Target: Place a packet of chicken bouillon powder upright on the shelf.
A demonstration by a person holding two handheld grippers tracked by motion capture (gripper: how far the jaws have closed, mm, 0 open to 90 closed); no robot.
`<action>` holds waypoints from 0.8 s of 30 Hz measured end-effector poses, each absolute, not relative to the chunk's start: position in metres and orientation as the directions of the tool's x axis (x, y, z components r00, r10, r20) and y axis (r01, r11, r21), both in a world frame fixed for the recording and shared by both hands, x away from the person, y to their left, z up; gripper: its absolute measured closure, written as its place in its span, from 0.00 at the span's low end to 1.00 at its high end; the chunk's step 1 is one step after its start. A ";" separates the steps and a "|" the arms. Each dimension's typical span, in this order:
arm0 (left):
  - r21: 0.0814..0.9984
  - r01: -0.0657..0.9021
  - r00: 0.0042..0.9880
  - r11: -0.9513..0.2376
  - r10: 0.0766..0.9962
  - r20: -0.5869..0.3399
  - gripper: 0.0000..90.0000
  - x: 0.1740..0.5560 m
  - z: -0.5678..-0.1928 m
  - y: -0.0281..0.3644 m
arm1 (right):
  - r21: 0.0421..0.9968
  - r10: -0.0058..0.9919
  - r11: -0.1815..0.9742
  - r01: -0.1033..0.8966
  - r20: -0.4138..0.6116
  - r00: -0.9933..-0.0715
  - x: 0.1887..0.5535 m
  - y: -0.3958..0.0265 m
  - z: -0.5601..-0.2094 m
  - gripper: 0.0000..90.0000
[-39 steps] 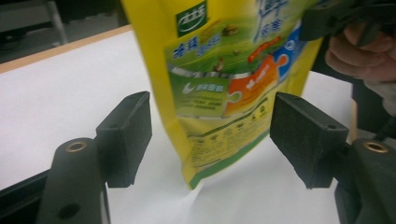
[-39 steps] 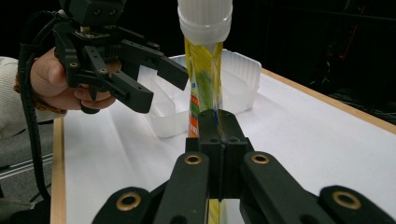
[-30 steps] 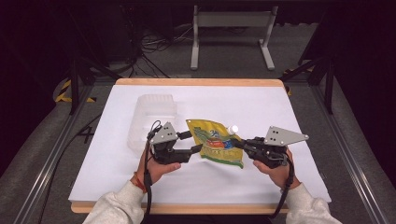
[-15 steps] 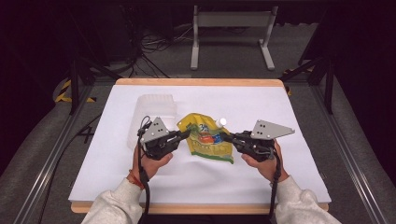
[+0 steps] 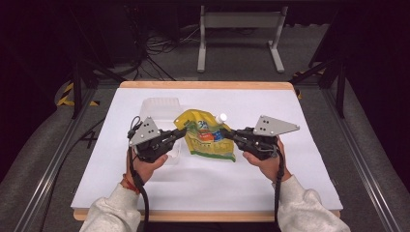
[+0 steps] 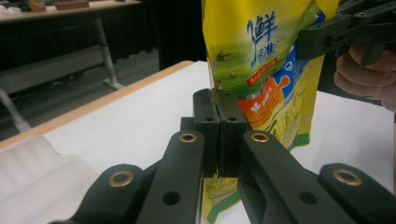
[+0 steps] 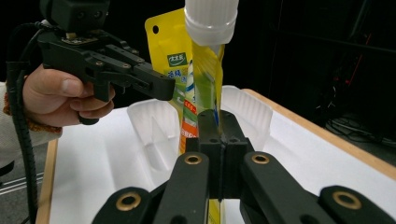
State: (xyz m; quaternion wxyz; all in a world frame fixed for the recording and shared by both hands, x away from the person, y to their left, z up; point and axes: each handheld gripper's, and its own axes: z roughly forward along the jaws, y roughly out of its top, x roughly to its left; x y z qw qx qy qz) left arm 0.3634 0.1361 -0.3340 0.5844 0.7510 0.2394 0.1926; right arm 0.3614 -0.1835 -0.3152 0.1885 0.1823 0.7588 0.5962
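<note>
Both hand-held grippers are clamped on one yellow plastic spouted pouch with green, orange and blue print (image 5: 205, 137), held between them above the white-covered table with a wooden edge (image 5: 309, 164).

Left gripper (image 5: 181, 134): jaws fully closed, no gap visible between them in the left gripper view, where a thin edge of the pouch (image 6: 261, 65) is pinched between the two black jaw blocks. The pouch rises above the jaws there, printed face toward the camera, and a strip of it also shows below the jaws. From above, this gripper grips the pouch's left edge.

Right gripper (image 5: 228, 133): jaws likewise pressed together on the pouch's other edge. In the right gripper view the pinched film (image 7: 205, 74) runs upward, twisted, to the white ribbed screw cap (image 7: 211, 21) directly above the jaws. From above, the cap (image 5: 221, 118) sits just beside this gripper's tips at the pouch's upper right corner.

The left hand (image 5: 145, 166) and right hand (image 5: 263, 162) each grip a handle, with grey sleeves entering at the near table edge.

A clear moulded plastic tray (image 5: 157, 108) lies on the table behind and under the left gripper; in the right gripper view it (image 7: 156, 126) lies beyond the pouch.

The pouch looks lifted clear of the table surface, tilted, cap end farther from the person.
</note>
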 end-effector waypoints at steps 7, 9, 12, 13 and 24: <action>0.979 0.120 0.777 -0.162 0.630 0.009 1.00 0.370 -0.324 0.152 | 0.973 0.510 0.230 0.017 -0.106 -0.854 0.374 -0.162 -0.304 1.00; 0.982 0.119 0.765 -0.147 0.644 0.003 1.00 0.372 -0.323 0.158 | 0.975 0.511 0.223 0.014 -0.104 -0.853 0.380 -0.153 -0.303 1.00; 0.986 0.109 0.751 -0.125 0.660 0.001 1.00 0.374 -0.319 0.166 | 0.975 0.510 0.221 0.002 -0.114 -0.853 0.385 -0.142 -0.301 1.00; 0.988 0.106 0.750 -0.113 0.662 -0.005 1.00 0.374 -0.318 0.168 | 0.976 0.508 0.219 -0.007 -0.120 -0.853 0.386 -0.138 -0.300 1.00; 0.992 0.061 0.704 -0.106 0.710 0.033 0.99 0.391 -0.310 0.188 | 0.984 0.496 0.180 0.005 -0.087 -0.864 0.410 -0.106 -0.300 1.00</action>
